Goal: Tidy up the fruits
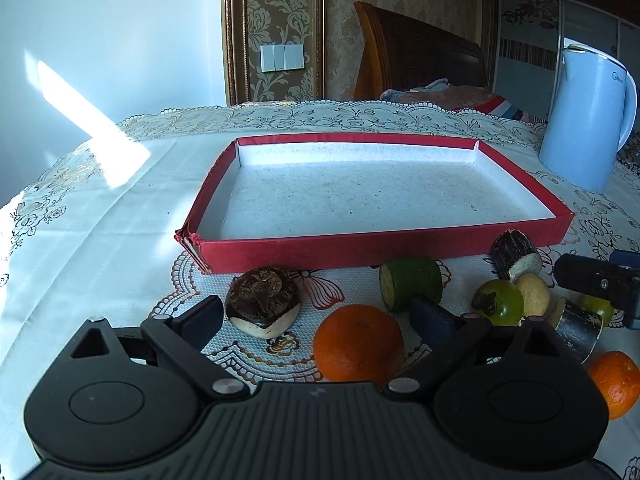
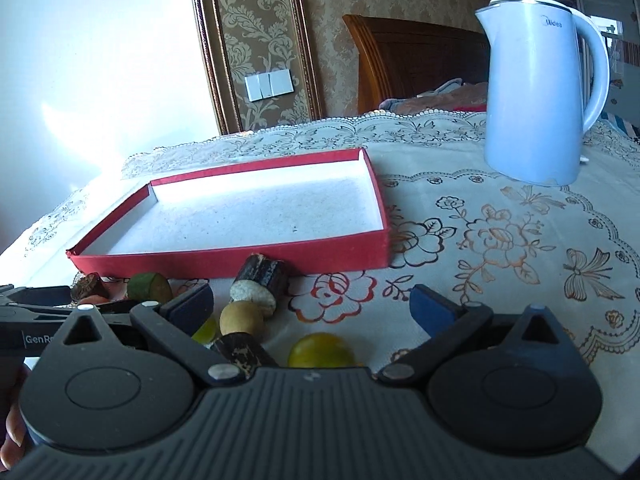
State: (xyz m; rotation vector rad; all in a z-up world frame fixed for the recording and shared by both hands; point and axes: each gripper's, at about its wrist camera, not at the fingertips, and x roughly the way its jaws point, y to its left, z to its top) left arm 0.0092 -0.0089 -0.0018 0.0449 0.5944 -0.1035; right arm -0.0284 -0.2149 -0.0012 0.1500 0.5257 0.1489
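A shallow red tray (image 1: pixel 384 246) (image 2: pixel 240 264) with a white floor lies bare on the lace tablecloth. Fruits lie loose in front of it. My left gripper (image 1: pixel 316 316) is open, an orange (image 1: pixel 358 342) lying between its fingers. A mangosteen half (image 1: pixel 262 300) sits by the left finger, a green cane piece (image 1: pixel 412 282) beyond. Further right lie a green persimmon (image 1: pixel 498 302), a dark cane piece (image 1: pixel 516 256) and a second orange (image 1: pixel 616 380). My right gripper (image 2: pixel 312 308) is open over a beige round fruit (image 2: pixel 242 318), a dark cane piece (image 2: pixel 260 280) and a green-yellow fruit (image 2: pixel 320 350).
A light blue kettle (image 1: pixel 588 120) (image 2: pixel 536 96) stands at the back right of the table. The left gripper's body (image 2: pixel 36 320) shows at the right wrist view's left edge, with fingers of a hand (image 2: pixel 12 420) below it. A bed headboard (image 1: pixel 420 60) rises behind the table.
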